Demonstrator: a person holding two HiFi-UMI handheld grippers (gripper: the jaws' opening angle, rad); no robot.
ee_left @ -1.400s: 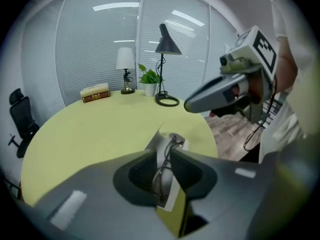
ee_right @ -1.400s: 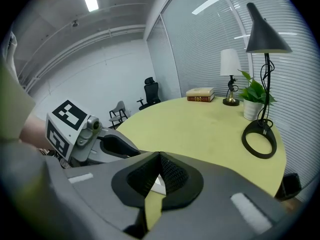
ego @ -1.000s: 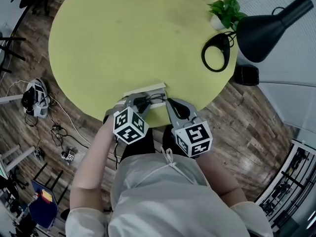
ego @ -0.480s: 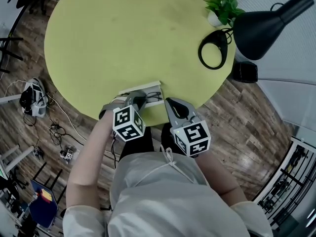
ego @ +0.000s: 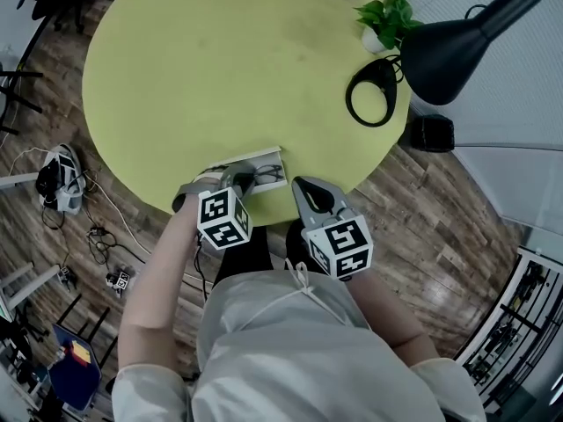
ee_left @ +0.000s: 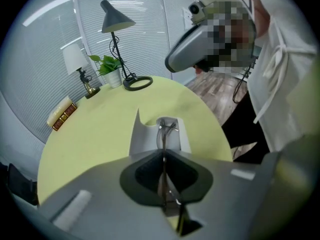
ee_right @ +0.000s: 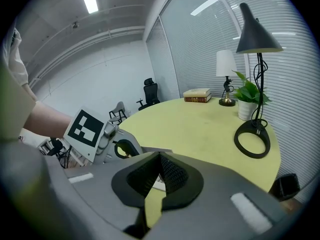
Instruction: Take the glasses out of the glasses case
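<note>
An office meeting room
Round yellow tabletop (ego: 220,69), slatted blinds (ee_right: 200,54) along glass walls, a swivel chair (ee_right: 151,90), black desk lamp (ego: 457,47), books (ee_right: 196,94), potted plant (ego: 384,20), wood floor (ego: 422,209)

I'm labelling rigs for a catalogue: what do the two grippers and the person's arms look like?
The left gripper and right gripper are grey plastic, each carrying a white cube with black square markers. Dark textured pads line the jaws. The person wears a pale top with short sleeves.

My head view looks steeply down on the yellow table (ego: 220,60), while both gripper views skim it low, facing the lamp (ee_right: 257,39)
</note>
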